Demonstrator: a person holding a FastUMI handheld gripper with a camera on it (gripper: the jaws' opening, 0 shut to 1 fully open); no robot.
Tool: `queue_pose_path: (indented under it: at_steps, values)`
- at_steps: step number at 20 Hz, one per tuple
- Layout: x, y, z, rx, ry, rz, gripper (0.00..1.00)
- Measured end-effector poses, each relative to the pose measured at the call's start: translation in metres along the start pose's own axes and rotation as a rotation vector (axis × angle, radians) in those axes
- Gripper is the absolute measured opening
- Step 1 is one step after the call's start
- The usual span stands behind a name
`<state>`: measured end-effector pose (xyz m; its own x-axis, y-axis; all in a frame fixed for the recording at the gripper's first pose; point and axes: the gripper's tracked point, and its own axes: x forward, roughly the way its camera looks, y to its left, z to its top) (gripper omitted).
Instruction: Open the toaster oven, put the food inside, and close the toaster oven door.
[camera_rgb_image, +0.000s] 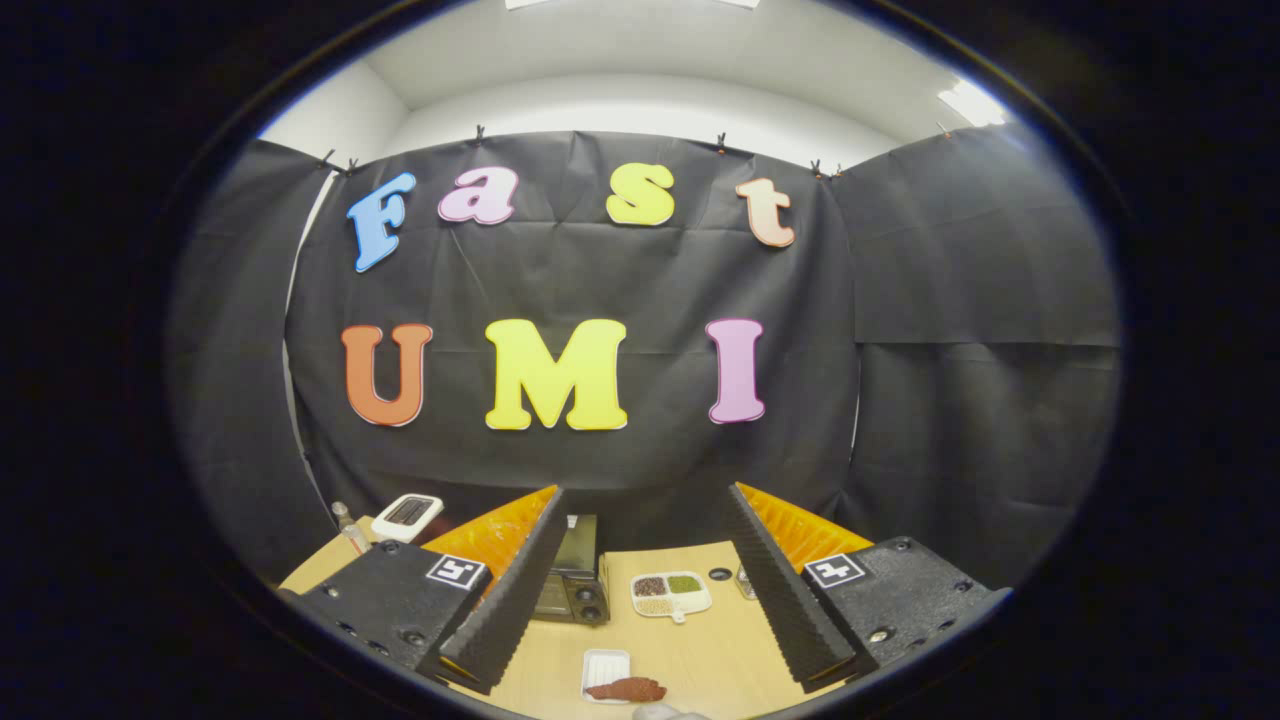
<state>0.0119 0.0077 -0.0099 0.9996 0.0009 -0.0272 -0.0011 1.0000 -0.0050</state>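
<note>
Wood-grain tabletop (690, 650): pale, laminate-looking; it carries everything the task needs.
Gripper (645, 590): held high above the table and angled slightly down, its two ridged fingers spread wide apart with nothing between the pads.
Toaster oven (572, 575): a small dark metal box with a glass front and two knobs, standing just inside the left finger and partly hidden behind it; its door looks closed.
Food (627, 688): a reddish-brown, flattish piece lying partly on a small white rectangular tray (603, 667), low between the fingers and closer to the gripper than the oven.
Long axis of the food: runs across, from one finger toward the other.
Key relation: the oven lies ahead and to the left, the food below and about centred, so I judge the door is the first target and the tool must swing left and drop.
Other items: a white divided dish of grains (671, 594) sits beside the oven, to its right.
Progress: door not yet opened.
</note>
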Motion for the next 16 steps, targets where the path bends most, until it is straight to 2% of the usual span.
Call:
queue_pose_path:
  at_steps: [8,12,16]
  values:
    - [0.039,0.035,-0.031,-0.014,0.026,0.004,1.0]
    - [0.076,0.086,-0.069,-0.027,0.063,0.039,1.0]
    - [0.12,0.152,-0.118,-0.002,0.111,0.108,1.0]
